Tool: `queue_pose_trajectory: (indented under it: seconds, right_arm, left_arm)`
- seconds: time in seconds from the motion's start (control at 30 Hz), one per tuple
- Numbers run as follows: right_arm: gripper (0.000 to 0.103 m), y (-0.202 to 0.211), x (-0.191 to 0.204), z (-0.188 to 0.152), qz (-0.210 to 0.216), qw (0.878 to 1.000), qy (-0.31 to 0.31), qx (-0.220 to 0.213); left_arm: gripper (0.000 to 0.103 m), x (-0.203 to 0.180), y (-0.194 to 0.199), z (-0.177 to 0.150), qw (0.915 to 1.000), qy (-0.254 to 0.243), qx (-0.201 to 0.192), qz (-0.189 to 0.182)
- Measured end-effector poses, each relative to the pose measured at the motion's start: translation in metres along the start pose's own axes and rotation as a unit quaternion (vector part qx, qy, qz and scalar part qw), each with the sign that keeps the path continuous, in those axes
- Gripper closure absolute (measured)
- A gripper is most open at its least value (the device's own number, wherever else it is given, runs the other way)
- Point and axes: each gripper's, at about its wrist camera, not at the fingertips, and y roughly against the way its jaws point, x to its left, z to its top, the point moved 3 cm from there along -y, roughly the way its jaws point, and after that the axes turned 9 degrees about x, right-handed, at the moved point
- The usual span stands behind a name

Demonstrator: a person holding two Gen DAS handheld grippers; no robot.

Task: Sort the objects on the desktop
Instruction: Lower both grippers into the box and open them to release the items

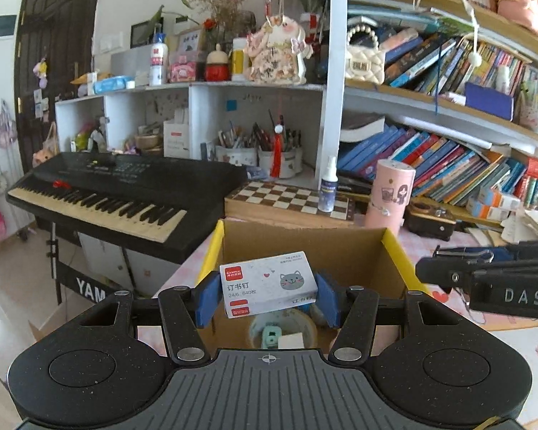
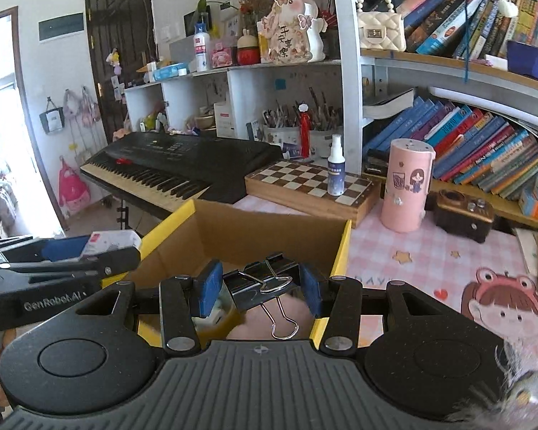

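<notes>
Staple box [image 1: 269,284] clamped in left fingers [image 1: 209,295], binder clip [image 2: 265,279] in right, both above open carton's rim [image 2: 340,251].

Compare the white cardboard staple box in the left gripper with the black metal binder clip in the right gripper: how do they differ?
The white cardboard staple box is a solid printed rectangle with a grey cat picture; the black metal binder clip is plain, with silver wire handles. The staple box spans wider between the left gripper pads than the binder clip does in the right gripper. Both are clamped by blue pads above the open cardboard box.
</notes>
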Motion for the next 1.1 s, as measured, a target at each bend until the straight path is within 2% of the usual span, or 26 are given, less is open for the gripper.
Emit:
queue_pose_trajectory:
  seconds: [0.2, 0.3, 0.47, 0.6, 0.9, 1.1]
  right_arm:
    - [0.059, -0.029, -0.012, 0.018, 0.019, 0.999, 0.024, 0.014]
    - [0.059, -0.044, -0.013, 0.025, 0.032, 0.998, 0.041, 0.027]
    - [0.059, -0.077, -0.011, 0.036, 0.057, 0.993, 0.078, 0.062]
    - [0.059, -0.101, -0.014, 0.045, 0.076, 0.990, 0.075, 0.091]
    - [0.059, -0.145, -0.003, 0.050, 0.109, 0.972, 0.115, 0.176]
    - [0.058, -0.157, 0.002, 0.042, 0.107, 0.963, 0.141, 0.203]
  left_arm:
    - [0.047, -0.011, -0.039, 0.000, 0.9992, -0.009, 0.038, 0.007]
    - [0.047, -0.009, -0.056, -0.001, 0.9981, 0.008, 0.061, -0.004]
    - [0.047, -0.011, -0.079, -0.004, 0.9954, 0.000, 0.096, 0.003]
    - [0.047, -0.015, -0.095, -0.007, 0.9908, -0.015, 0.135, -0.003]
    - [0.047, -0.023, -0.117, -0.011, 0.9827, -0.029, 0.182, -0.016]
    - [0.047, -0.025, -0.124, -0.016, 0.9787, -0.024, 0.203, -0.023]
